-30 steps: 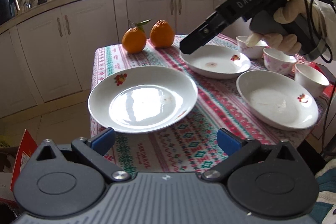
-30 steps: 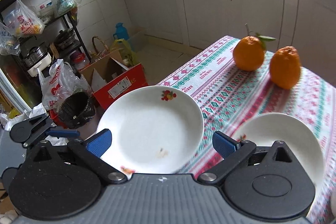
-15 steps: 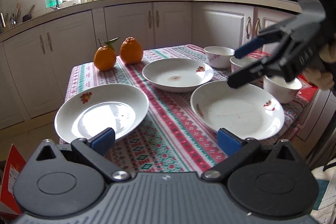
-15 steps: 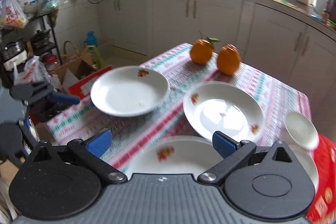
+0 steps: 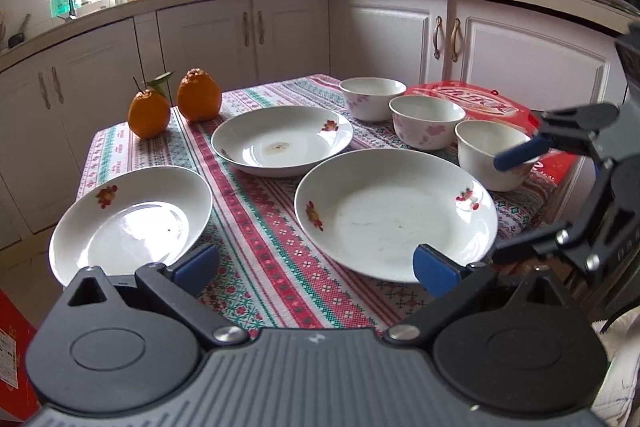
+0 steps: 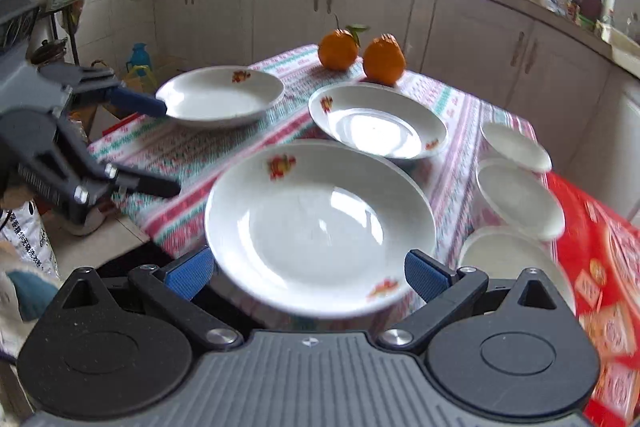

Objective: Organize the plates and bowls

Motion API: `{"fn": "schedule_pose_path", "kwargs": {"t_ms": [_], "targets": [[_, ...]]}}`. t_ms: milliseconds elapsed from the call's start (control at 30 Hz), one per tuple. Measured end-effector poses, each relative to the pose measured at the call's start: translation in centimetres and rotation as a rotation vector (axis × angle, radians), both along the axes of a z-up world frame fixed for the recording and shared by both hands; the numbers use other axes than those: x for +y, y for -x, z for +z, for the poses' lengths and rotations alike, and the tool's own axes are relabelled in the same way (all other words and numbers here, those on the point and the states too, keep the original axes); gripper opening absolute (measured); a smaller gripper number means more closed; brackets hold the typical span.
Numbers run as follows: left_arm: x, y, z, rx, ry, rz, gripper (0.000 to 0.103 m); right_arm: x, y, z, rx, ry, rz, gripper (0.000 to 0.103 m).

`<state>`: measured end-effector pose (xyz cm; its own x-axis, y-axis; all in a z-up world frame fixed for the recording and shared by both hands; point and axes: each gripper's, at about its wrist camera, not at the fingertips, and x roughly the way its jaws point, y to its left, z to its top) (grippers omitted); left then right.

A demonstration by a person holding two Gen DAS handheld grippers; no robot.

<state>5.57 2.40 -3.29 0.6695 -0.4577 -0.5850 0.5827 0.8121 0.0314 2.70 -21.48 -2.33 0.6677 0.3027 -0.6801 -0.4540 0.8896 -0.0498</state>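
Three white flowered plates lie on the patterned tablecloth (image 5: 256,227): a left plate (image 5: 128,223) overhanging the table edge, a far plate (image 5: 280,143) and a near right plate (image 5: 392,215). Three white bowls (image 5: 424,121) stand in a row at the right. My left gripper (image 5: 316,263) is open and empty at the near table edge, between the left and right plates. My right gripper (image 6: 308,269) is open and empty, its fingers either side of the near plate (image 6: 320,223); it also shows in the left wrist view (image 5: 520,195) beside the nearest bowl (image 5: 492,155).
Two oranges (image 5: 176,107) sit at the table's far left corner. A red packet (image 5: 480,103) lies under and behind the bowls. White kitchen cabinets (image 5: 280,31) ring the table. A cardboard box (image 5: 12,339) is on the floor at the left.
Both grippers have pulled back and swung right. The right gripper has moved from above the far plate to the near plate's right edge. Plates and bowls have not moved.
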Motion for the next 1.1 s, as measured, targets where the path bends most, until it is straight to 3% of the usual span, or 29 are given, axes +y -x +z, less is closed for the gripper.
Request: {"fn": "schedule_pose_path", "kwargs": {"t_ms": [167, 467, 1100], "targets": [[-1.1, -1.5, 0.0, 0.058, 0.009, -0.039, 0.102, -0.8, 0.8, -2.0, 0.032, 0.001, -0.042, 0.103], [-3.1, -4.4, 0.1, 0.080, -0.033, -0.136, 0.102, -0.9, 0.0, -4.2, 0.054, -0.015, -0.097, 0.103], [-5.7, -9.8, -1.0, 0.139, -0.101, -0.261, 0.102, 0.5, -1.6, -5.5, 0.045, 0.013, -0.097, 0.103]]}}
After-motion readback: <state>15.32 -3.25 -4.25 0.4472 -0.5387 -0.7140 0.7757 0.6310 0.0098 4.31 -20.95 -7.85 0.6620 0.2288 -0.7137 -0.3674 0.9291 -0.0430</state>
